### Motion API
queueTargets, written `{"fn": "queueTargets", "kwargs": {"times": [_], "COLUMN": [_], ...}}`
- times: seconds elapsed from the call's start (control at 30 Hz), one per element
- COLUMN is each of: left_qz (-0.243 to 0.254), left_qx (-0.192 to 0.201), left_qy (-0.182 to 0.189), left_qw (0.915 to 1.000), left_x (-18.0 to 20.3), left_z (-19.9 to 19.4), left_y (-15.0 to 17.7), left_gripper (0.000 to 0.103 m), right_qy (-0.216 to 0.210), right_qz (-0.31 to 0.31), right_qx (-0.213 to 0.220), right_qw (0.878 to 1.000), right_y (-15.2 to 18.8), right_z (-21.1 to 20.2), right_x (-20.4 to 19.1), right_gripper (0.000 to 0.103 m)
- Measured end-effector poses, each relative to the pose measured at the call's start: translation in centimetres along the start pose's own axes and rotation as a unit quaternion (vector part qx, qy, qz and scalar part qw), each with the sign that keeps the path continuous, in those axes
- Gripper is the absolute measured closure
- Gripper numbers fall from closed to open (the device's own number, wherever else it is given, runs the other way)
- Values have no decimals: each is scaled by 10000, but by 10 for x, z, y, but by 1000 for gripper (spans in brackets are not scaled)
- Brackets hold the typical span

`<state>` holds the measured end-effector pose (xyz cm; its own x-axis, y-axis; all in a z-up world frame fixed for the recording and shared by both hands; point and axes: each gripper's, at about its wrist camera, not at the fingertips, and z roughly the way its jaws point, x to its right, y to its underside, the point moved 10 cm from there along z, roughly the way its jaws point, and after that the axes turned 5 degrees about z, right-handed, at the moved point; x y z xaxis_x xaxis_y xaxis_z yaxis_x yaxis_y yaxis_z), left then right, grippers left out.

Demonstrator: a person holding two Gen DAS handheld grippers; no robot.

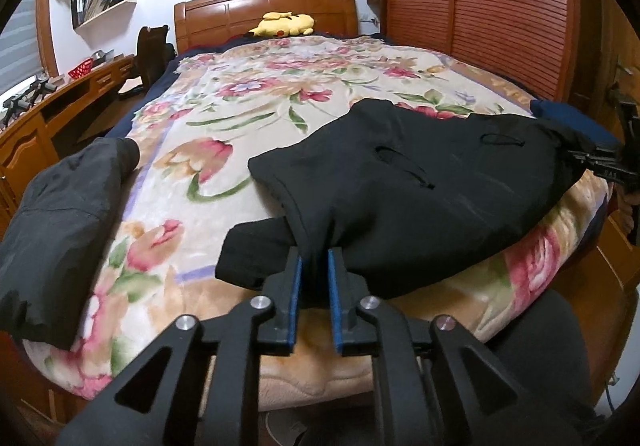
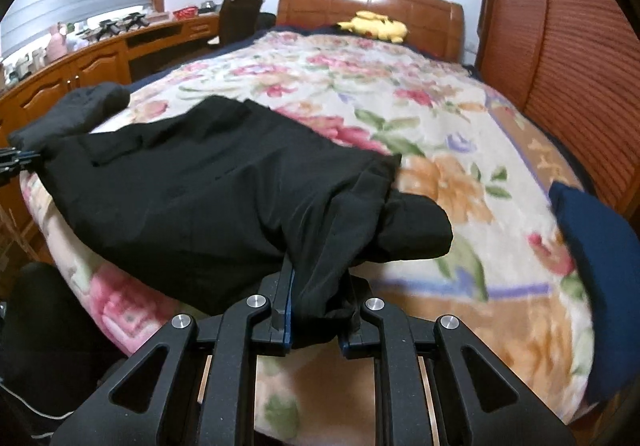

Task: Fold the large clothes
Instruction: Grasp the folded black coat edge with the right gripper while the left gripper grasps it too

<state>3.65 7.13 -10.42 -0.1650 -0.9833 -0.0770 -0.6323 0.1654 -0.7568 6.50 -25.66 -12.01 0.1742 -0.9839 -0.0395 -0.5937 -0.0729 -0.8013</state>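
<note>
A black garment (image 1: 420,186) lies stretched across the near end of a bed with a floral blanket (image 1: 248,98). My left gripper (image 1: 316,258) is shut on its left edge, beside a loose sleeve (image 1: 252,254). My right gripper (image 2: 320,286) is shut on the garment's right end (image 2: 224,198), with bunched fabric between the blue pads. A sleeve (image 2: 416,230) hangs out to the right of it. The right gripper also shows at the far right of the left wrist view (image 1: 592,162), the left one at the far left of the right wrist view (image 2: 16,162).
A dark grey garment (image 1: 64,222) lies on the bed's near left corner. A navy cloth (image 2: 600,270) lies at the right edge. A yellow plush toy (image 1: 284,24) rests by the wooden headboard (image 1: 264,10). A wooden desk (image 1: 36,118) runs along the left, slatted wardrobe doors (image 1: 480,6) along the right.
</note>
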Motion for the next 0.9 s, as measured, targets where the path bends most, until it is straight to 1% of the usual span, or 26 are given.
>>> {"fn": "queueTargets", "kwargs": {"times": [0.03,0.1,0.2,0.37,0.6,0.9], "left_qz": [32,112,127,122,219,178], "left_qx": [45,168,336,437,363,233], "left_qy": [-25,-110,-81,63,347,581], "left_qw": [10000,9997,9993,9989,9985,9979], "left_x": [2,6,12,29,67,95], "left_z": [-4,-11,-19,-19,6,32], "left_y": [-1,-5,-13,-24,-28,-29], "left_gripper": [86,78,74,68,66,66], "right_qy": [-4,-3,21,133,149,160], "right_qz": [34,71,90,120,130,198], "right_qx": [-25,-61,-77,-49,-52,-29], "right_qw": [10000,10000,9999,9998,9998,9997], "right_y": [3,7,11,12,12,10], "right_z": [1,2,4,5,4,4], "right_x": [1,3,3,2,2,4], "right_gripper": [89,88,87,86,86,86]}}
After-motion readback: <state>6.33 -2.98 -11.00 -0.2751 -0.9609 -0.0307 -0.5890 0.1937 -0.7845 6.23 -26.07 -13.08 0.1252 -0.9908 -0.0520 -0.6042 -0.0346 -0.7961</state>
